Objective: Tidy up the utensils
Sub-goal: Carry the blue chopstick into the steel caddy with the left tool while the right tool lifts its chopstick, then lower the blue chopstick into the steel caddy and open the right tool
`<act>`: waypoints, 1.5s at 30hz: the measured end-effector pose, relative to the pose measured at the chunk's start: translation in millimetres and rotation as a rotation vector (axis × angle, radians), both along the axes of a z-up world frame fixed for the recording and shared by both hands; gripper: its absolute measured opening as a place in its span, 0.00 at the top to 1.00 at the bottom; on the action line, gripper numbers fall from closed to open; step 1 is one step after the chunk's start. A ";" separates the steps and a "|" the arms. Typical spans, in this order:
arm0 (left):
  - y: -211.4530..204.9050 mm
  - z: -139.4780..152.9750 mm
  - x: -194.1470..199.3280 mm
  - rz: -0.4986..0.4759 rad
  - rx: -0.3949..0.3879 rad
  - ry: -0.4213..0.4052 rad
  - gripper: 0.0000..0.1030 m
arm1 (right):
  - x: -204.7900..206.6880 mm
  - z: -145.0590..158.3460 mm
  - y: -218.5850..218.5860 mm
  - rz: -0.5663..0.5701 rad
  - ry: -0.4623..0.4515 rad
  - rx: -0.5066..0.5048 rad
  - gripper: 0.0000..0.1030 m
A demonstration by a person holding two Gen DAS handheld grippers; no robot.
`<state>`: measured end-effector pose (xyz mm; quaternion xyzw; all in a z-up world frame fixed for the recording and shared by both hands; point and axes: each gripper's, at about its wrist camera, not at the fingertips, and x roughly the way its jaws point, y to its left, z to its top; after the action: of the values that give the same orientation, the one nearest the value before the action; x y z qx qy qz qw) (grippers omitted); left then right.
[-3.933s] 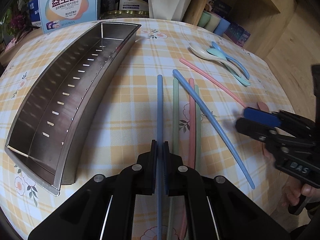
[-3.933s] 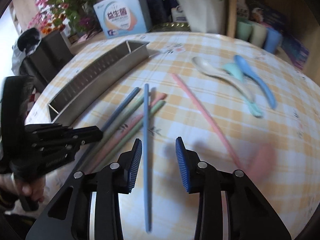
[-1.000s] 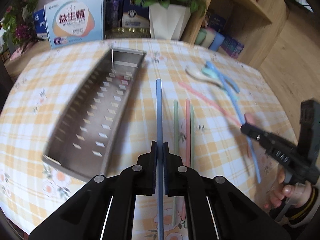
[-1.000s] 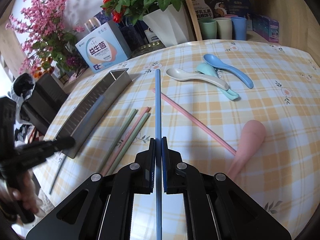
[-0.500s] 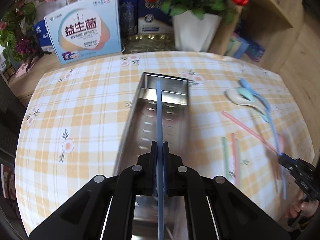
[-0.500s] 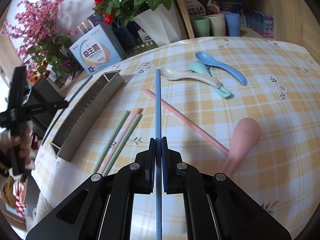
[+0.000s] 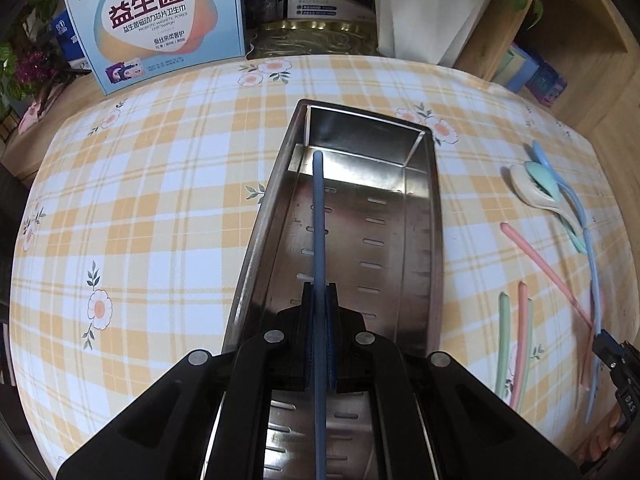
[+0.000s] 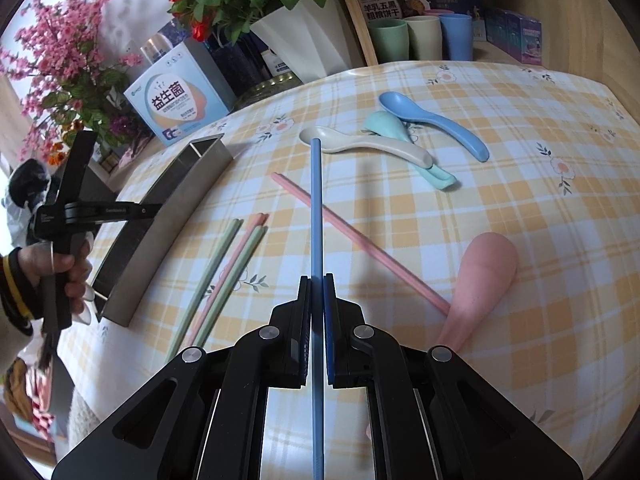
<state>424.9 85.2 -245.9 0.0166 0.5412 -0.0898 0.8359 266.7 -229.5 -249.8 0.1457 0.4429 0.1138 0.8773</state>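
Observation:
My left gripper (image 7: 319, 292) is shut on a blue chopstick (image 7: 318, 216) and holds it lengthwise inside the steel utensil tray (image 7: 424, 240), tip near the far wall. My right gripper (image 8: 317, 284) is shut on a second blue chopstick (image 8: 316, 200) and holds it above the table. Two green chopsticks (image 8: 208, 276) and a pink chopstick (image 8: 236, 256) lie together on the cloth. Another pink chopstick (image 8: 360, 244) lies diagonally. A white spoon (image 8: 360, 144), a teal spoon (image 8: 400, 132), a blue spoon (image 8: 436, 124) and a pink spoon (image 8: 480, 272) lie on the right side.
The steel tray (image 8: 176, 216) sits left of the loose chopsticks in the right wrist view. A probiotics box (image 7: 156, 20), a white flower pot (image 8: 304, 36) and three cups (image 8: 420, 36) stand at the table's back edge. A wooden shelf (image 7: 560, 20) is at the right.
My left gripper has lowered into the tray with its blue chopstick. My right gripper holds its chopstick almost unmoved.

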 end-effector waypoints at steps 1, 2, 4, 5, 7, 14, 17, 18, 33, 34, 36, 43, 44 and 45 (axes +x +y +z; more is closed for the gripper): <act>-0.1 -0.7 1.1 0.002 0.004 0.002 0.94 | 0.4 -0.1 0.1 0.000 0.003 0.000 0.95; 0.3 -1.0 1.7 0.007 0.010 0.003 0.94 | 0.8 -0.1 0.1 0.000 0.006 0.000 0.95; 1.0 1.3 3.0 0.016 0.017 -0.007 0.93 | 1.0 0.2 -0.2 -0.001 0.012 0.000 0.95; 2.6 4.2 2.9 0.016 0.008 -0.012 0.92 | 1.1 0.2 -0.7 -0.003 0.015 0.002 0.95; 4.4 13.8 -0.8 0.015 -0.011 -0.033 0.87 | 1.9 1.4 -1.3 -0.009 0.025 0.004 0.95; 11.2 58.8 -41.8 -0.044 -0.032 -0.184 0.30 | 13.2 18.5 5.2 -0.008 0.046 0.020 0.95; 22.7 69.7 -62.6 -0.042 -0.020 -0.237 0.12 | 23.5 29.6 17.3 0.001 0.061 0.037 0.95; 27.2 71.9 -69.7 -0.040 -0.014 -0.252 0.11 | 26.7 32.4 21.9 0.004 0.066 0.041 0.95; 122.8 91.6 -136.0 0.038 -0.010 -0.373 0.06 | 101.4 52.8 150.9 0.009 0.225 0.114 0.95; 127.9 92.6 -137.9 0.049 -0.016 -0.378 0.06 | 106.4 51.2 158.2 0.001 0.239 0.116 0.95; 139.6 93.5 -143.0 0.081 -0.030 -0.387 0.06 | 117.5 46.3 175.6 -0.017 0.272 0.126 0.95; 160.5 87.3 -152.5 0.124 -0.069 -0.380 0.06 | 142.9 26.2 206.9 -0.083 0.359 0.163 0.95; 162.4 86.2 -153.2 0.127 -0.072 -0.379 0.06 | 145.1 25.1 208.2 -0.092 0.360 0.164 0.95; 164.1 85.1 -153.2 0.130 -0.074 -0.377 0.06 | 148.4 23.6 211.0 -0.098 0.357 0.161 0.95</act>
<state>271.7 249.3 -160.8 -0.0327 0.3714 -0.0507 0.9265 415.1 -18.6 -226.2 0.2549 0.5734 0.0782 0.7747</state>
